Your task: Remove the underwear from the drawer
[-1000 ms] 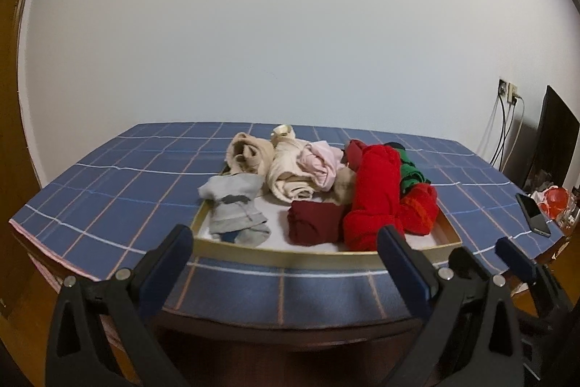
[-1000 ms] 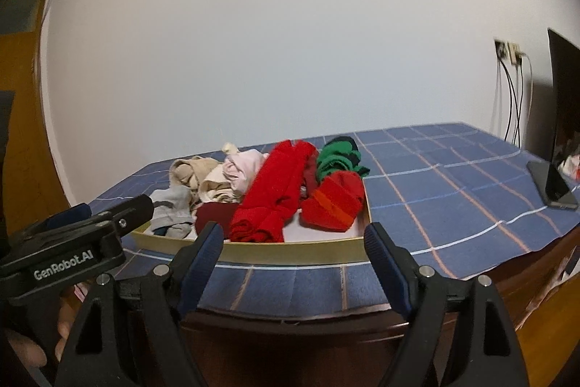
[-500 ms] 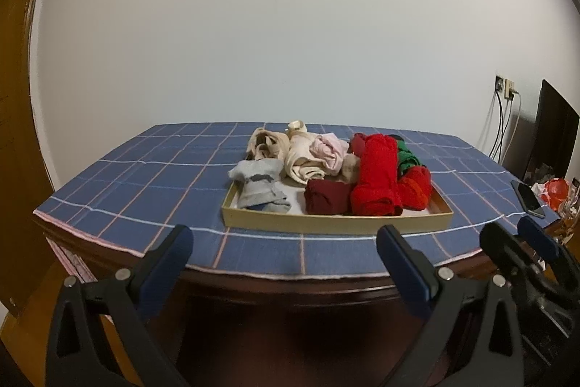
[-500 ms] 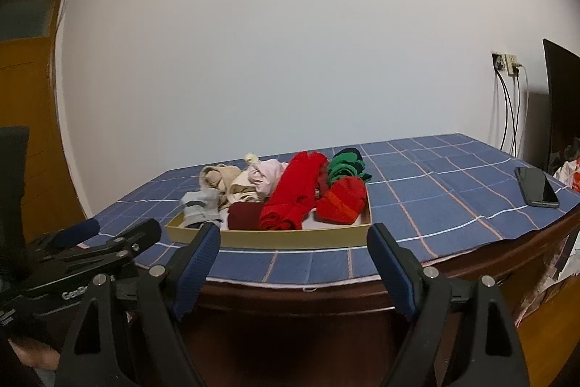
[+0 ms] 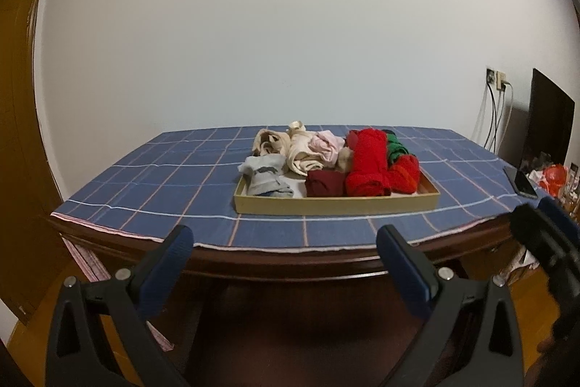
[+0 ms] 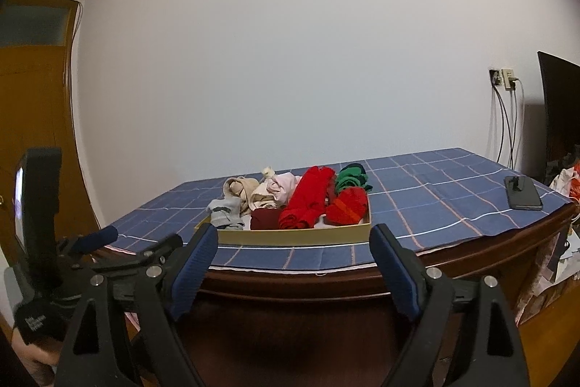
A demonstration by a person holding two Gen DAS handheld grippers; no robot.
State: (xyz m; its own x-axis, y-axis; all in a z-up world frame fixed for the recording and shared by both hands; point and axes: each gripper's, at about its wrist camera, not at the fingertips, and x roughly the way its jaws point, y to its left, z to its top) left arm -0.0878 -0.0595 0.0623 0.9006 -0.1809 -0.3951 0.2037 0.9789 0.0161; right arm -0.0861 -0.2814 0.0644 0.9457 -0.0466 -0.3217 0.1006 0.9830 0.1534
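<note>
A shallow beige drawer tray (image 5: pixel 337 205) sits on the blue checked tablecloth (image 5: pixel 163 184), holding several bundled pieces of underwear. Among them are a grey one (image 5: pixel 266 180), a dark red one (image 5: pixel 324 183), a long bright red one (image 5: pixel 366 165), a green one (image 5: pixel 395 147), a pink one (image 5: pixel 326 145) and a beige one (image 5: pixel 272 140). My left gripper (image 5: pixel 283 238) is open and empty, short of the table's front edge. My right gripper (image 6: pixel 293 234) is beside it, also back from the tray (image 6: pixel 326 234); its jaws are opening with nothing between them.
A dark phone (image 6: pixel 522 193) lies on the cloth at the right. A black screen (image 5: pixel 551 122) and plugged cables (image 6: pixel 504 118) stand at the right wall. A wooden door (image 6: pixel 32 89) is at the left. The table's dark wooden front (image 5: pixel 290 263) lies just below the grippers.
Both grippers have drawn back from the table, so the tray looks smaller and farther, and the table's front edge has come into view. The right jaws stand slightly wider.
</note>
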